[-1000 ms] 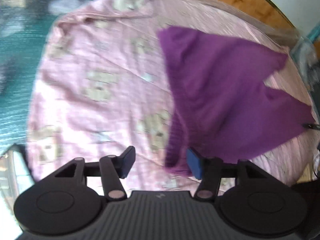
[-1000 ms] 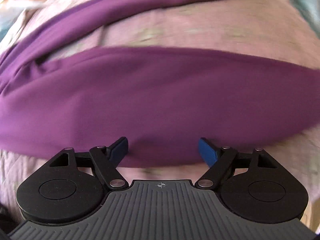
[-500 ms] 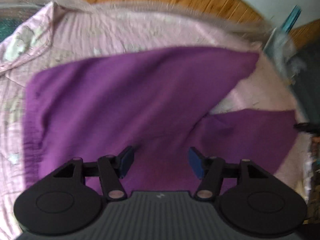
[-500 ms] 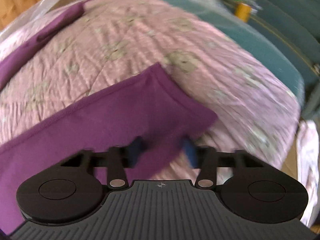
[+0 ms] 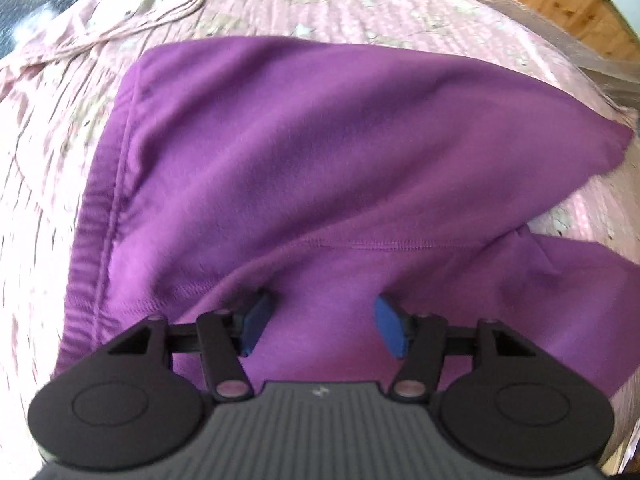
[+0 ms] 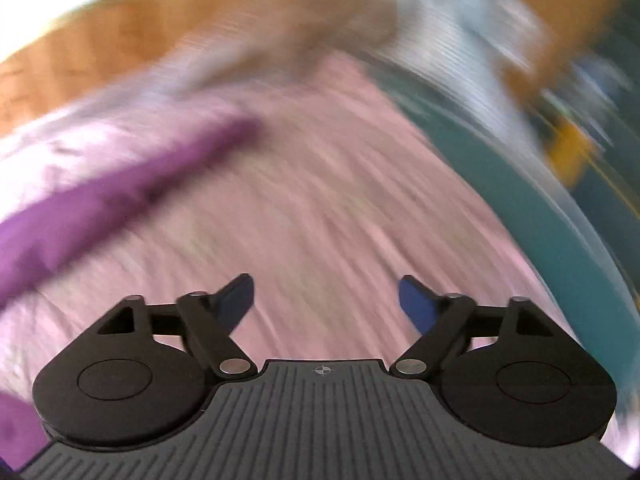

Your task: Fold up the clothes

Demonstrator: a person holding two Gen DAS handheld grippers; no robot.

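Pink quilted bedspread [image 5: 48, 184] covers the bed, so there's room to spread things flat. Purple sweatshirt [image 5: 320, 152] lies right ahead of the left claw [image 5: 320, 326], which hangs released over it, partly doubled over. Right claw [image 6: 326, 304], also released, points at bare bedspread, sleeve [image 6: 120, 184] off left.

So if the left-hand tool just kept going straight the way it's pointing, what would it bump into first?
Most likely the purple garment: the left gripper, jaws open, points right at its folded cloth, which lies on the pink quilt. How far off is unclear.
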